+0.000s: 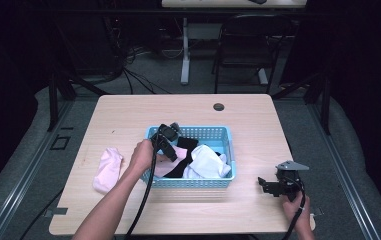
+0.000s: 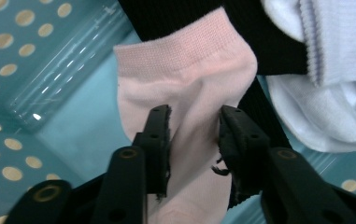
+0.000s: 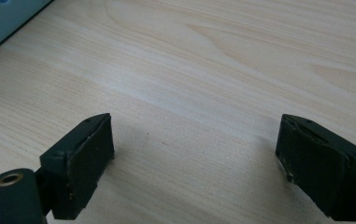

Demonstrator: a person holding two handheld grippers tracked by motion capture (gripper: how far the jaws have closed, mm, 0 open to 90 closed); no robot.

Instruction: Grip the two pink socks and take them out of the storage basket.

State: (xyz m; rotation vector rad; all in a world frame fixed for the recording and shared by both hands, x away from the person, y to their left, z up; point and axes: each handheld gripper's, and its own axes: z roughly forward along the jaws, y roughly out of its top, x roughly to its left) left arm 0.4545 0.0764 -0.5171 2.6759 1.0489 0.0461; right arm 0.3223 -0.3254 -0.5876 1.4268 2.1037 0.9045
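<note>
A light blue perforated basket (image 1: 218, 131) stands mid-table and holds pink, black and white socks. My left gripper (image 1: 172, 153) reaches down into its left side. In the left gripper view the jaws (image 2: 194, 135) pinch a fold of a pink sock (image 2: 189, 70) that lies over a black sock (image 2: 269, 42), with white socks (image 2: 325, 112) to the right. Another pink sock (image 1: 108, 169) lies on the table left of the basket. My right gripper (image 1: 264, 184) rests on the table right of the basket, jaws wide apart (image 3: 194, 144) over bare wood.
The wooden table (image 1: 188, 107) has a round cable hole (image 1: 219, 106) near its far edge. A corner of the basket (image 3: 3, 18) shows in the right gripper view. A black chair (image 1: 250, 45) and table legs stand beyond the far edge.
</note>
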